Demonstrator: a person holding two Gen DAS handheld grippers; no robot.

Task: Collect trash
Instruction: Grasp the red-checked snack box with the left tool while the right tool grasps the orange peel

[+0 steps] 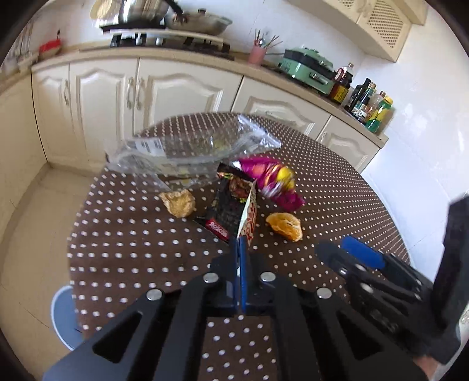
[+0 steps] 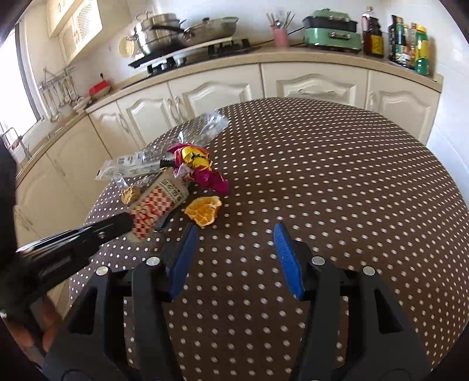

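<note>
Between left tool [image 1: 239, 243] tips — red-checkered wrapper [image 2: 155, 208].

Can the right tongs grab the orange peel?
Probably yes. The right tongs are open, and the orange peel lies just ahead on the table with nothing between them.

You have a round desk [image 2: 337, 181] under a brown cloth with white dots. Behind it runs a beige counter [image 2: 234, 63] over cream cabinets [image 1: 102, 99]. On the hob [image 2: 187, 57] sit a steel pot [image 2: 156, 32] and a lidded pan [image 2: 214, 26]. To their right you see a pink cup [image 2: 280, 37] of chopsticks, a green cooker [image 2: 332, 30], then dark and green bottles [image 2: 409, 48] at the counter's end. A red bowl [image 2: 99, 88] stands at the left, near hanging utensils [image 2: 58, 88]. Below the desk's edge a blue stool [image 1: 63, 316] shows on the pale tiled floor [image 1: 29, 234].
</note>
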